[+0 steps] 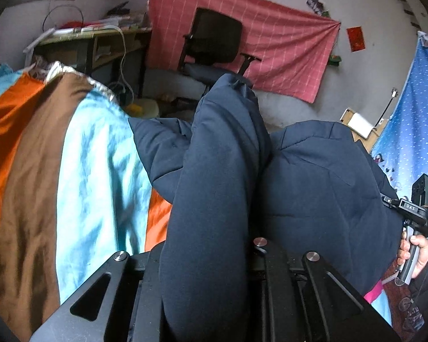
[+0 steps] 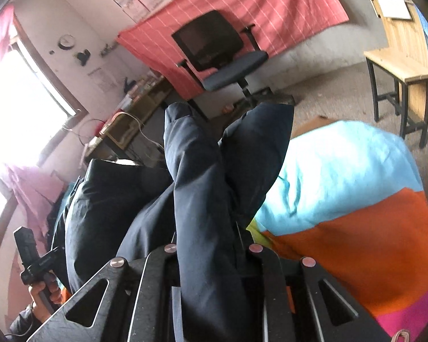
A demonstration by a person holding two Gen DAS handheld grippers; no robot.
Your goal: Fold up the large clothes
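A dark navy padded jacket (image 1: pixel 219 171) hangs lifted over a bed cover (image 1: pixel 71 171) striped orange, brown and light blue. In the left wrist view, a thick fold of it runs up between the jaws of my left gripper (image 1: pixel 211 248), which is shut on it; the cloth hides the fingertips. In the right wrist view, my right gripper (image 2: pixel 211 252) is likewise shut on a fold of the jacket (image 2: pixel 197 188). Each view shows the other gripper's handle in a person's hand: the right one (image 1: pixel 413 245) at the right edge, the left one (image 2: pixel 40 273) at lower left.
A black office chair (image 2: pixel 219 51) stands before a pink cloth (image 1: pixel 285 51) hung on the far wall. A cluttered desk (image 1: pixel 94 37) is at the left, a wooden stool (image 2: pixel 399 62) at the right. A blue dotted curtain (image 1: pixel 413 114) hangs near the bed.
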